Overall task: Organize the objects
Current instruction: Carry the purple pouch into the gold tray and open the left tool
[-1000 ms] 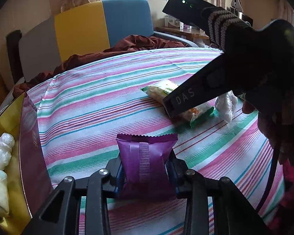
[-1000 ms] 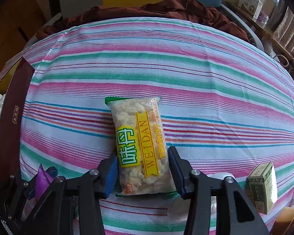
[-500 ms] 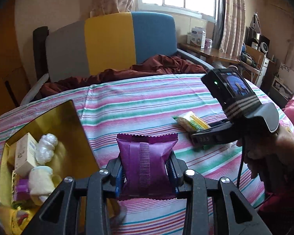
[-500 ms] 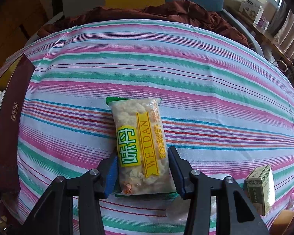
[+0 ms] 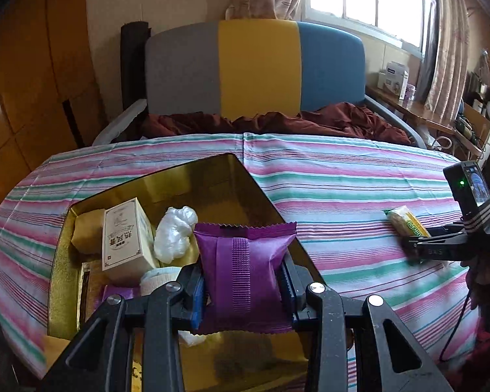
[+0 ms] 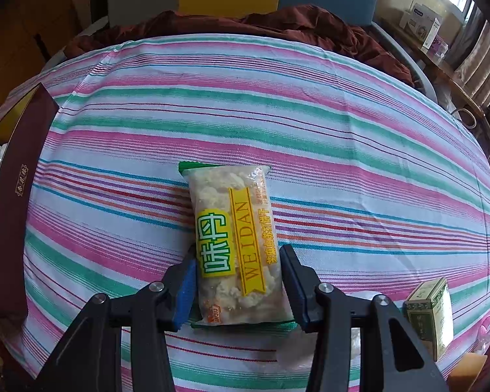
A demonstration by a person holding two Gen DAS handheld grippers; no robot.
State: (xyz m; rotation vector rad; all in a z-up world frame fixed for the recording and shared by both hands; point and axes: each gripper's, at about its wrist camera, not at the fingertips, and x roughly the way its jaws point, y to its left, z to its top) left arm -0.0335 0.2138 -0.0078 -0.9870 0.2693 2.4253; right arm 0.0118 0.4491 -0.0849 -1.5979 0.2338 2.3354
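Note:
My left gripper (image 5: 241, 268) is shut on a purple foil packet (image 5: 243, 261), held upright above the near right part of an open gold box (image 5: 199, 183). Inside the box lie a white carton (image 5: 124, 235), a white wrapped lump (image 5: 174, 232), a brown packet (image 5: 88, 232) and another purple packet (image 5: 117, 294). My right gripper (image 6: 237, 254) points steeply down, its pads against both sides of a clear yellow-and-green snack packet (image 6: 235, 238) that lies on the striped cloth (image 6: 343, 137). The left wrist view shows that gripper (image 5: 434, 248) at the far right, with a hand behind it.
The box's maroon outer wall (image 6: 13, 196) stands left of the snack packet. A small green carton (image 6: 429, 317) lies at the cloth's near right. A dark red blanket (image 5: 277, 121) and a grey, yellow and blue headboard (image 5: 258, 65) lie beyond the cloth.
My left gripper has carried the purple packet leftward and upward, from over the bare cloth to above the gold box. The right gripper and the snack packet have stayed put.

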